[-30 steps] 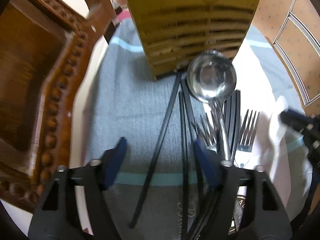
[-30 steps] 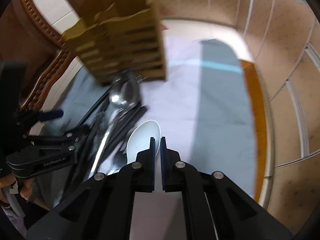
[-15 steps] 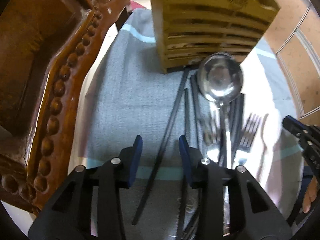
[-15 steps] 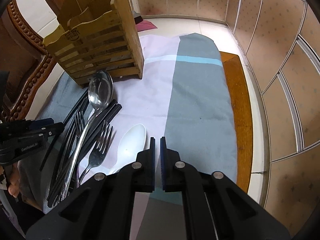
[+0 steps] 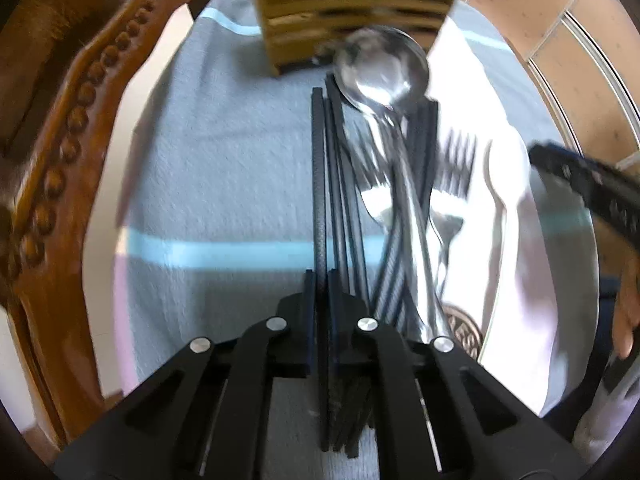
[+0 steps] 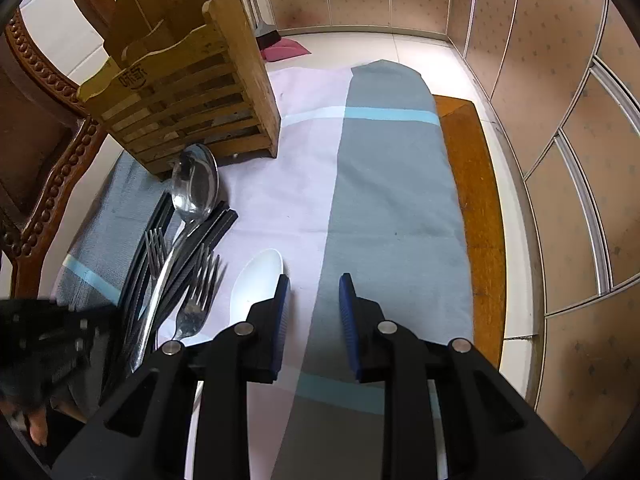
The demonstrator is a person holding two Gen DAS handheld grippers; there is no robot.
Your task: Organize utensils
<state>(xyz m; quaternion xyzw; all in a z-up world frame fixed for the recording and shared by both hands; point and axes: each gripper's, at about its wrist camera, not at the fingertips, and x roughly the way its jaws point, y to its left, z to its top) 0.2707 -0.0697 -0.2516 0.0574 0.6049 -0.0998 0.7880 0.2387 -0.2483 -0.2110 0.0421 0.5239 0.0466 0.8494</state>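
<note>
Black, the left claw (image 5: 319, 280) is closing, its pads pinching a black chopstick (image 5: 319, 168) at the left edge of a pile of chopsticks, forks and a steel ladle (image 6: 194, 184) on the cloth-covered surface (image 6: 392, 184). The right claw (image 6: 312, 300) is opening with only bare cloth between its pads, a white spoon (image 6: 256, 280) just to its left. Beyond the pile stands a slatted wooden rack (image 6: 192, 92).
</note>
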